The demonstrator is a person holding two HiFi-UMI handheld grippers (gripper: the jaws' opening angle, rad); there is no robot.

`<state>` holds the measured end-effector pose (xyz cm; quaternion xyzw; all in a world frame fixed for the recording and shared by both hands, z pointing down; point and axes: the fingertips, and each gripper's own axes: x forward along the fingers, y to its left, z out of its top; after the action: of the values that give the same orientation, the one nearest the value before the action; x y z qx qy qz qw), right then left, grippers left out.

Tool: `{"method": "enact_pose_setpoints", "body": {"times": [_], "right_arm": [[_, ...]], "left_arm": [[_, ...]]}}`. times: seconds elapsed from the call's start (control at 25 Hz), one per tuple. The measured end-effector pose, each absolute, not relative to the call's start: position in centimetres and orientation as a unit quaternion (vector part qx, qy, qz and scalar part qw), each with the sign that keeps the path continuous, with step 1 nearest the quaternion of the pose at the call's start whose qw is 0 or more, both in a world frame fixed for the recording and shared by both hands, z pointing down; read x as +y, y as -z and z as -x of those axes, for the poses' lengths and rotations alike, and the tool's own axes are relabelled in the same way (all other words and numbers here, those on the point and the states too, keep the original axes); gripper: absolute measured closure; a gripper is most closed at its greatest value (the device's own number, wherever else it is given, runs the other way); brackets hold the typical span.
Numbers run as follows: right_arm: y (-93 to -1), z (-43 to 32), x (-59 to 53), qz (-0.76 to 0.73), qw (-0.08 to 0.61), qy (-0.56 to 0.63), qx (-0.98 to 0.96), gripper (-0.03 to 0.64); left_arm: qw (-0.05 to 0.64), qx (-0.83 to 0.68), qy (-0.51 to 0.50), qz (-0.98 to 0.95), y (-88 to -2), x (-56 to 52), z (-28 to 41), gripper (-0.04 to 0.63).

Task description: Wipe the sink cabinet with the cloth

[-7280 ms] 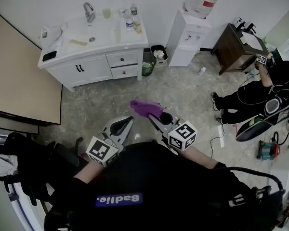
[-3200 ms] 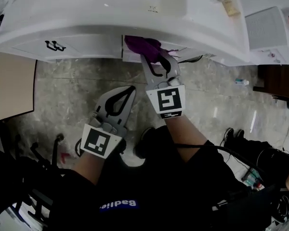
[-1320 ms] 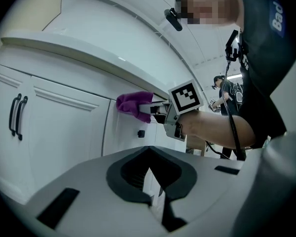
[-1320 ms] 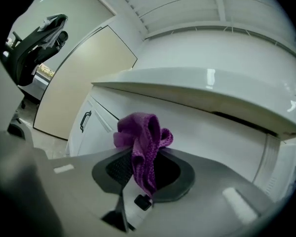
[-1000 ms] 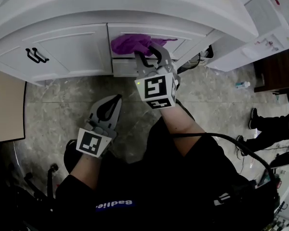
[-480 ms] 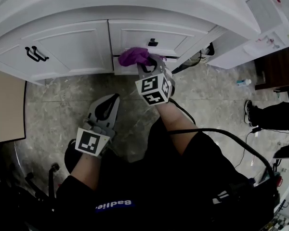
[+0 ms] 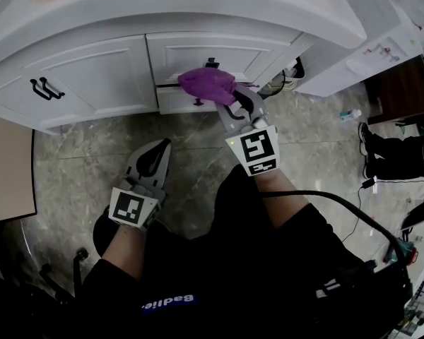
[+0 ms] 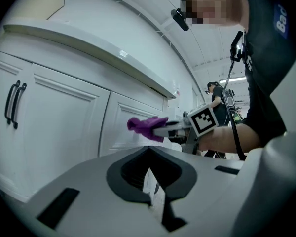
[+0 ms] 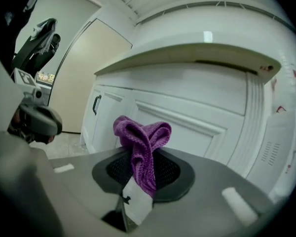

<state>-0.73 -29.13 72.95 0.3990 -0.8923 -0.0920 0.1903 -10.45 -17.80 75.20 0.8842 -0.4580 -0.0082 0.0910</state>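
Observation:
The white sink cabinet (image 7: 92, 69) fills the top of the head view, with two door handles (image 7: 42, 89) at the left and a drawer knob (image 7: 210, 63). My right gripper (image 7: 225, 99) is shut on a bunched purple cloth (image 7: 206, 85), which lies against the drawer fronts just below the knob. In the right gripper view the cloth (image 9: 140, 142) sticks up out of the shut jaws (image 9: 138, 158) towards the drawer (image 9: 187, 127). My left gripper (image 7: 160, 148) hangs low over the floor, shut and holding nothing. From its own view (image 8: 149, 152) the cloth (image 8: 147, 127) shows against the drawer.
A white unit (image 7: 367, 20) stands right of the cabinet, with cables (image 7: 291, 76) in the gap between them. A small bottle (image 7: 350, 114) lies on the marbled floor (image 7: 78, 154). A person's legs (image 7: 396, 162) are at the far right, a beige panel (image 7: 7, 182) at the left.
The right gripper has carried the cloth down from the upper drawer front to just below the knob, and its handle has swung right. The left gripper has stayed low and shut.

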Motion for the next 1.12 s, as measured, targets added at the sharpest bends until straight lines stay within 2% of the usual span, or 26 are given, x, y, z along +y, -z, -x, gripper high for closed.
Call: {"method": "enact_pose_setpoints", "body": {"times": [0.2,0.36,1.12], "right_arm": [[-65.2,-2.4,-30.3,-0.435,0.117,0.137,-0.882,0.531],[-63.6,-4.3,-32.7,-0.463,0.121,0.162,-0.863,0.531],[-82.0,-5.7,-34.7,-0.448,0.293,0.051,-0.843,0.531]], "left_arm": [[0.086,-0.452,0.010,-0.888,-75.0,-17.9,9.7,0.591],[0.082,-0.444,0.006,-0.892,-75.0,-17.5,9.1,0.591],[0.093,-0.440,0.005,-0.893,-76.1,-17.5,8.9,0.591]]}}
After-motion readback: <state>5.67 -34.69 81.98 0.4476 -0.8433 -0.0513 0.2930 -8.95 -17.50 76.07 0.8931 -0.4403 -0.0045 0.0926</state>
